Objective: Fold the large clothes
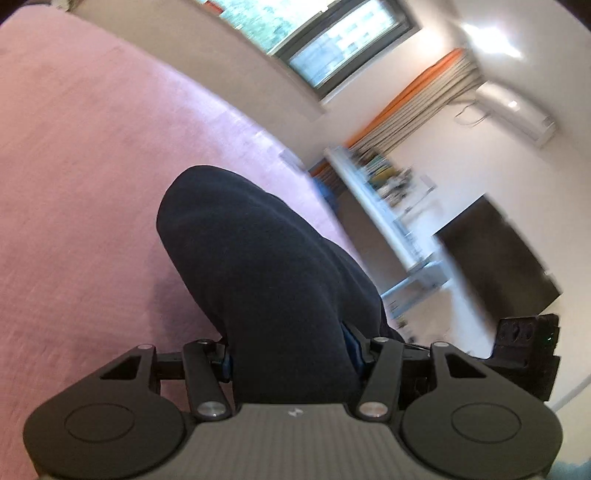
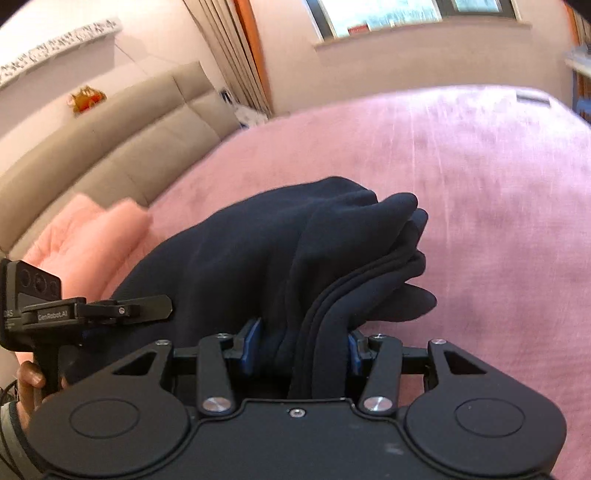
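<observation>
- Two grippers in play, one dark navy garment [image 2: 258, 258] between them, and both are clamped onto it.
- Left gripper [image 1: 291, 354]: its blue-padded fingers pinch a thick fold of the garment, which bulges up and forward from the jaws and blocks most of the middle of the left wrist view.
- Right gripper [image 2: 301, 350]: jaws closed on a bunch of several stacked layers, their edges running up out of the grip in tight parallel ridges.
- In the right wrist view the left gripper's body shows at the left edge, held by the person's left hand [image 2: 29, 384], just beside the cloth.
- The garment hangs gathered between the two tools, lifted above one bed covered by a pink bedspread [image 2: 480, 206]; whether any of it touches the cover, I cannot tell.
- One fluffy salmon-pink blanket [image 2: 85, 236] lies bunched at the left on the bed, near the garment.
- Behind that, one padded beige headboard [image 2: 129, 140] runs along the wall, with a small orange-red ornament [image 2: 86, 98] above it.
- Far side: one window [image 2: 406, 14] with a dark frame, striped curtains [image 2: 236, 55] with an orange edge beside it.
- The left wrist view, heavily blurred, adds one light shelf unit [image 1: 384, 206] full of items, one dark screen [image 1: 498, 258] and one wall air conditioner [image 1: 517, 114].
</observation>
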`<state>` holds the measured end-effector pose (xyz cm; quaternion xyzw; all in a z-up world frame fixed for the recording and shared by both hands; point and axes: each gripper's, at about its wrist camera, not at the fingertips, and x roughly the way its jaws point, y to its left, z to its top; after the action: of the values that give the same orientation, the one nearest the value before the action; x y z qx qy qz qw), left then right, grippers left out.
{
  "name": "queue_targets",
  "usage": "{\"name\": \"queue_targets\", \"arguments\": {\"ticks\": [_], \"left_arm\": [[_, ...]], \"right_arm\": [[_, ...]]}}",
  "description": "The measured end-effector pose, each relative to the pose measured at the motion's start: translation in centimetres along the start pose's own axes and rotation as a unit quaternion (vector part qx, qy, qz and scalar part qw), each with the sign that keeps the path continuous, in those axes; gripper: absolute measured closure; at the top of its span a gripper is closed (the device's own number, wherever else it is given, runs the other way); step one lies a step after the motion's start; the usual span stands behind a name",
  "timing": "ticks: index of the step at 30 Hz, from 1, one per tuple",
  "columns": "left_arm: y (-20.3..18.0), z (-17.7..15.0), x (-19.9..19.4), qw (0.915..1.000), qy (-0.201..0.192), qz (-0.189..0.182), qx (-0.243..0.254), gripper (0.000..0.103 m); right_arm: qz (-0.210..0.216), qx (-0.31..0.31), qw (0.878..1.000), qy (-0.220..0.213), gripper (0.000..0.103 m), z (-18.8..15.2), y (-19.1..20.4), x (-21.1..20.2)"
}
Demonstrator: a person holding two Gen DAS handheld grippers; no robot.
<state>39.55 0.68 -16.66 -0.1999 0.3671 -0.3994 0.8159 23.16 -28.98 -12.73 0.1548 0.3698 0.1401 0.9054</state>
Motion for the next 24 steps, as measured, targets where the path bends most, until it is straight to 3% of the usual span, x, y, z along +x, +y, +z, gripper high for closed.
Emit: {"name": "queue_targets", "arguments": {"ticks": [2, 4, 6, 11, 13, 17, 19, 20, 21, 23, 24], "left_arm": [[2.4, -2.9, 1.1, 0.9992, 0.017, 0.037, 0.0, 0.045], [5.9, -6.3, 2.6, 0.9941, 0.058, 0.078, -0.048, 0.039], [7.7, -8.9, 0.8, 0.9956, 0.032, 0.049, -0.074, 0.036], [8.3, -12.8, -4.0, 0.9956, 0.023, 0.009, -0.091, 0.039], [7.3, -13.6, -5.6, 0.9971, 0.021, 0.029, -0.068, 0.04], [4.3, -14.2, -10.1, 0.995, -0.055, 0.083, -0.01, 0.039], [1.9, -13.8, -11.0, 0.9908, -0.073, 0.11, 0.029, 0.039], [0.7, -13.5, -10.9, 0.9879, -0.079, 0.127, 0.039, 0.039], [-0.3, -13.0, -10.5, 0.9869, -0.079, 0.135, 0.039, 0.04], [-1.7, -12.6, -8.9, 0.989, -0.07, 0.128, 0.026, 0.04], [-2.0, -12.3, -7.7, 0.9903, -0.059, 0.124, 0.023, 0.042]], "right_arm": [[-0.017, 0.003, 0.999, 0.033, 0.046, -3.5, -0.6, 3.5], [-0.023, 0.028, 0.996, 0.081, 0.043, -6.6, -1.5, 6.1], [0.004, 0.046, 0.997, 0.065, 0.028, -7.9, -2.3, 5.2], [0.006, 0.03, 0.999, 0.045, 0.026, -7.4, -2.5, 1.9], [-0.015, -0.019, 0.999, 0.021, 0.026, -6.9, -0.7, 0.4], [-0.027, -0.116, 0.992, -0.044, 0.026, -7.7, 4.4, -1.4], [-0.022, -0.143, 0.988, -0.055, 0.034, -9.3, 7.1, -0.8], [-0.033, -0.154, 0.986, -0.045, 0.058, -10.0, 8.2, 0.0], [-0.048, -0.161, 0.985, -0.031, 0.071, -10.7, 8.9, 1.0], [-0.094, -0.176, 0.98, -0.002, 0.074, -12.3, 9.7, 3.5], [-0.133, -0.197, 0.971, 0.013, 0.079, -13.3, 9.7, 5.0]]}}
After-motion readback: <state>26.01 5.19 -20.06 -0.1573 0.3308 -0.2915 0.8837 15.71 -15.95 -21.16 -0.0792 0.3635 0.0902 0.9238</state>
